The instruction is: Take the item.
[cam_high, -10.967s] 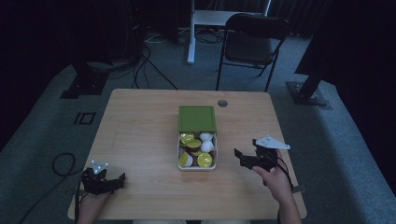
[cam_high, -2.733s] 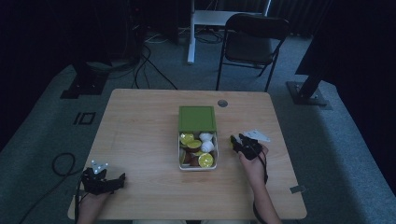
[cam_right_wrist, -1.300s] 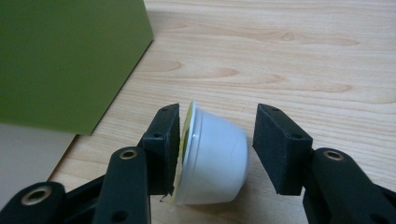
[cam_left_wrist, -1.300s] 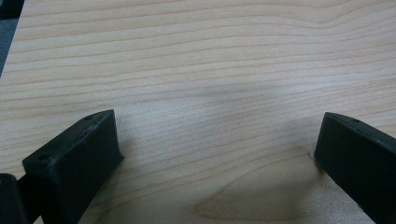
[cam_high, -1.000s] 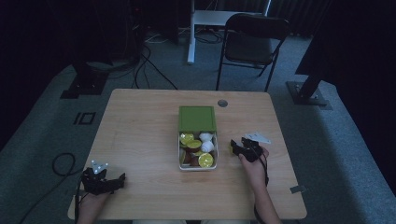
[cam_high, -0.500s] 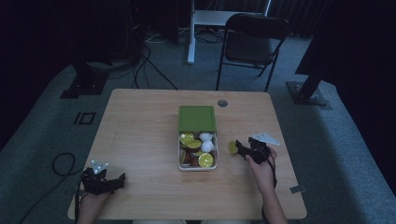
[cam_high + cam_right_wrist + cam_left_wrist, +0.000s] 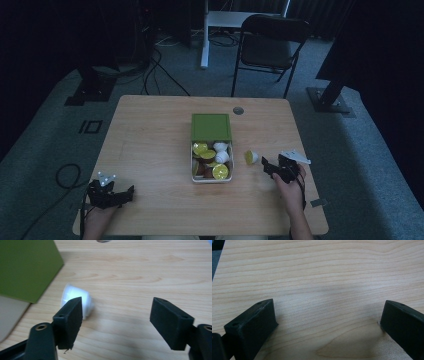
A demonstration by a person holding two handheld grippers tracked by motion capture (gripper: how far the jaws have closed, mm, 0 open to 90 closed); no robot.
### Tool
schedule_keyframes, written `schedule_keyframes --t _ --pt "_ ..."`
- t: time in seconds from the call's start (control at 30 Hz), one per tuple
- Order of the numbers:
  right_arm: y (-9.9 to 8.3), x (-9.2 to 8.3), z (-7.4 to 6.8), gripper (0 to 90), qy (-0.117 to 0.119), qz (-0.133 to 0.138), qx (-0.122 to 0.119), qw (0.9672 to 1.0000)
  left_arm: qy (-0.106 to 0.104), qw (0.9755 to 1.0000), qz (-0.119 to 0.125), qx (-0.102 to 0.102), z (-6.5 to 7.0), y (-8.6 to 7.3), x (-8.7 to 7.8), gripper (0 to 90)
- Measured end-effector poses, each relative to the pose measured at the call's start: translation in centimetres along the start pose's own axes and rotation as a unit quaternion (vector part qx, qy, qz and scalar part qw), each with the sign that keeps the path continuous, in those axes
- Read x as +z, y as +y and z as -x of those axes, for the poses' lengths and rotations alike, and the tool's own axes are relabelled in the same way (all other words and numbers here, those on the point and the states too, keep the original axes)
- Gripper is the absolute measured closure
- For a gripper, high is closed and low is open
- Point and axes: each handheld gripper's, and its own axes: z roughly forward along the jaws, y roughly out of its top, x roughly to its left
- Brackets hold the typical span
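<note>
— Fingers, both grippers?
— Released. Right gripper jaws stand wide, empty; left gripper likewise, spread over bare wood.
— Largest item first.
— Wooden table. Then green lid, white tray of capsules touching it.
— Loose capsule?
— On its side between tray and right gripper, untouched.

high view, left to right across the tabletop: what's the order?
left gripper → white box of capsules → loose capsule → right gripper, jaws open.
</note>
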Motion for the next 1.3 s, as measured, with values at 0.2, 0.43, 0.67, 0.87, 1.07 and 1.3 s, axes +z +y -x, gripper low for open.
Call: schedule_keyframes --t 0.2,0.43,0.67,0.87,1.07,1.3 --pt "-0.7 -0.5 0.7 21.6 -0.009 -0.012 0.006 0.9999 0.0 1.0 -0.001 0.001 0.0 0.0 0.0 0.3" --pt "-1.5 -1.0 1.7 18.8 -0.02 -0.021 0.007 0.9996 0.0 1.0 -0.001 0.001 0.0 0.0 0.0 0.3" --pt "-2.2 -1.5 2.5 16.0 -0.025 -0.038 0.01 0.9989 0.0 1.0 -0.001 0.001 0.0 0.0 0.0 0.3" --pt "-2.7 -2.1 3.0 16.0 -0.023 -0.044 0.008 0.9987 0.0 1.0 -0.001 0.001 0.0 0.0 0.0 0.3" --pt "-3.3 -2.9 3.6 16.0 -0.023 -0.046 0.011 0.9986 0.0 1.0 -0.001 0.001 0.0 0.0 0.0 0.3" --pt "-4.0 -3.4 4.2 15.9 -0.033 -0.051 0.011 0.9981 0.0 1.0 -0.001 0.001 0.0 0.0 0.0 0.3"
